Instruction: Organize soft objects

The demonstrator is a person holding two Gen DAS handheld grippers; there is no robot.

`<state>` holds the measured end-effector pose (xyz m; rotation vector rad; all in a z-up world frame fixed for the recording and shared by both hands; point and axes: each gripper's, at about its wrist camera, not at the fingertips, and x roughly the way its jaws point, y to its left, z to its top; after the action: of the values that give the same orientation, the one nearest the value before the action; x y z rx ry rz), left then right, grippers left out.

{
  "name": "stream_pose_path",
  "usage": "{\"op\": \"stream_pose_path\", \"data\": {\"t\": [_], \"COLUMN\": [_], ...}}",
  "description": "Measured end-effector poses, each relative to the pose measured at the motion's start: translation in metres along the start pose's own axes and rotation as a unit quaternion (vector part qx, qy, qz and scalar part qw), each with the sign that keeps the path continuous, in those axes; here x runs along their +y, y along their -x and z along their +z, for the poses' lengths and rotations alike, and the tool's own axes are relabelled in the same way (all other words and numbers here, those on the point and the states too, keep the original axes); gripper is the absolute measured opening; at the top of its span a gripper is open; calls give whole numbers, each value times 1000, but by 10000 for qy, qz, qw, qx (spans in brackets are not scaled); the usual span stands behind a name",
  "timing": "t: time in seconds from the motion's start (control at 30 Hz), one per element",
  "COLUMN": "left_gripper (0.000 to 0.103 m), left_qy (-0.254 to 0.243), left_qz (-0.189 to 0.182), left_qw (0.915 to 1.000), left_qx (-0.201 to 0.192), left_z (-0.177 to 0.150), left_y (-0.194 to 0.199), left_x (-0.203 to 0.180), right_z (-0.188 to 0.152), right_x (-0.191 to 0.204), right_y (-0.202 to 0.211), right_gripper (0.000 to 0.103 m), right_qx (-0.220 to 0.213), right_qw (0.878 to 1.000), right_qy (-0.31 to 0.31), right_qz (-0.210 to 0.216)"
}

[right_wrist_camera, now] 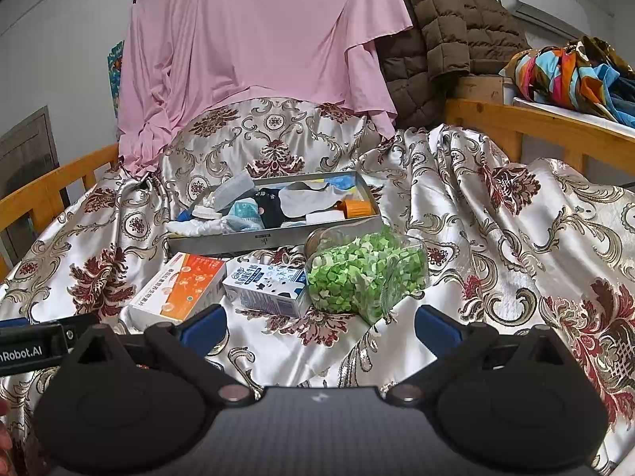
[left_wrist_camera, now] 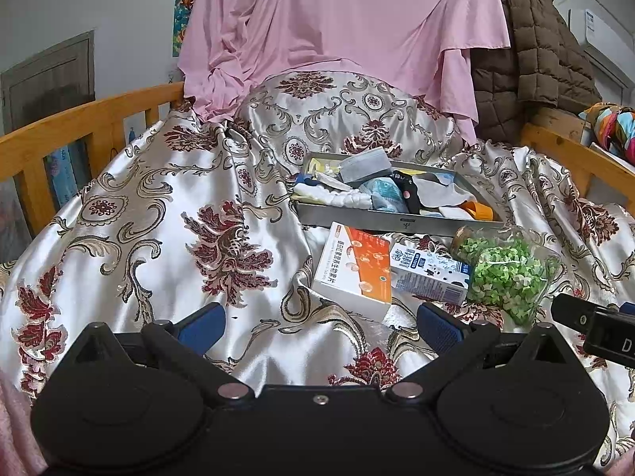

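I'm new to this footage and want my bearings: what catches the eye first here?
A shiny floral satin cover drapes the whole bed, with a pink sheet hanging behind. At centre sits a grey tray heaped with socks and cloths; in front of it lie two cartons and a clear jar of green bits.

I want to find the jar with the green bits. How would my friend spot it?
Look at the shiny flowered cloth on the bed, then the metal tray in its middle. In front of the tray lie three things in a row; the jar is rightmost, lying down, see-through and full of green bits, unlike the two boxes.
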<state>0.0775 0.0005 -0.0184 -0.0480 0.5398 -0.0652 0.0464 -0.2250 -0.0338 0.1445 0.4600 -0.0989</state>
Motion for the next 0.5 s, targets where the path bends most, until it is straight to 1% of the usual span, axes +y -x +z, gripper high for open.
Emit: {"op": "stream_pose_path", "data": {"t": [0.17, 0.5], "left_gripper": [102, 102], "left_qy": [-5, 65], "left_qz": [-1, 122], "left_qw": [10000, 9999], "left_qx": [8, 32], "left_z": [0, 0], "left_y": [0, 0], "left_x": [-1, 6], "right_z": [0, 0], "right_x": [0, 0], "right_y": [0, 0], "right_gripper": [103, 103], "right_qx": [-1, 8], "right_qw": [10000, 10000], "right_qy": [-4, -4], "right_qz": [-3, -3]}}
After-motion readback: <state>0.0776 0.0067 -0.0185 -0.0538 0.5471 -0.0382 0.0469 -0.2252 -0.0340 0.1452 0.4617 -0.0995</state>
